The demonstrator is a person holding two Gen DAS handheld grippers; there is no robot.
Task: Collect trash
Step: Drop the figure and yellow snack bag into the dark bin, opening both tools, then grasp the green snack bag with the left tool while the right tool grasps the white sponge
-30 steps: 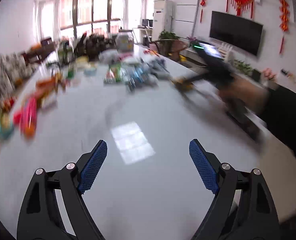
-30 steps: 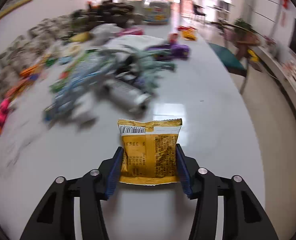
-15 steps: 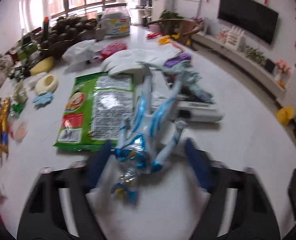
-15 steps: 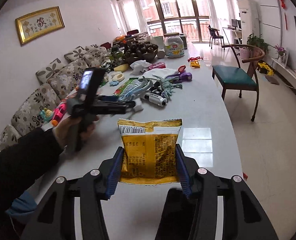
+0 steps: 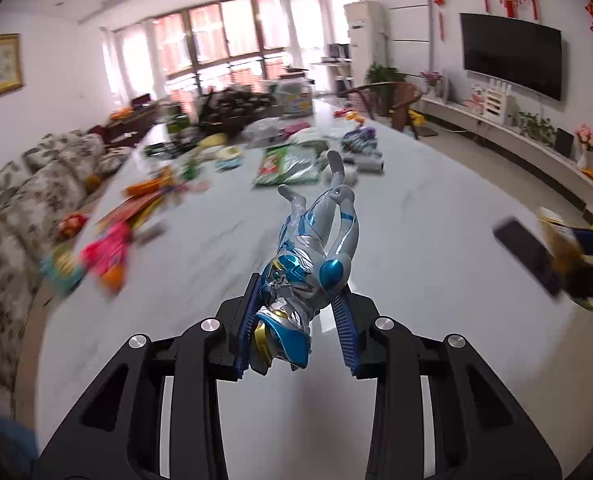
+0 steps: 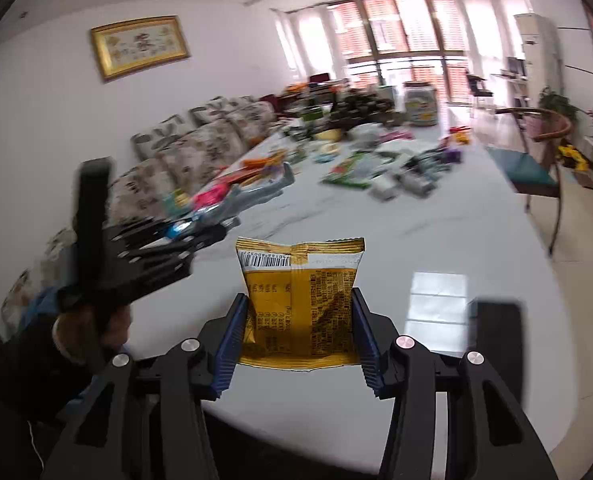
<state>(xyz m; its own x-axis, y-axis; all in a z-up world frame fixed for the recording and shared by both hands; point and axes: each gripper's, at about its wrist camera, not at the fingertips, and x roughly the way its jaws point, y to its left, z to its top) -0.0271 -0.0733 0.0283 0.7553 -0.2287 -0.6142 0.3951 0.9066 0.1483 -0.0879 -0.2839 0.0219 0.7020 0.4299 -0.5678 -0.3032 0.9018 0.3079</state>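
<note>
In the left wrist view, a blue and silver toy figure (image 5: 316, 256) is clamped by the left gripper (image 5: 298, 330), whose jaws have just been closing; the figure is held head-first between the blue pads, its legs pointing away over the white table (image 5: 436, 240). A green packet (image 5: 288, 164) is seen lying among the clutter at the far end.

In the right wrist view, a yellow snack wrapper (image 6: 300, 300) is gripped upright between the jaws of the right gripper (image 6: 298, 334), raised above the table's near edge. The left gripper with its figure is seen at the left, held by a hand (image 6: 92, 332)
</note>
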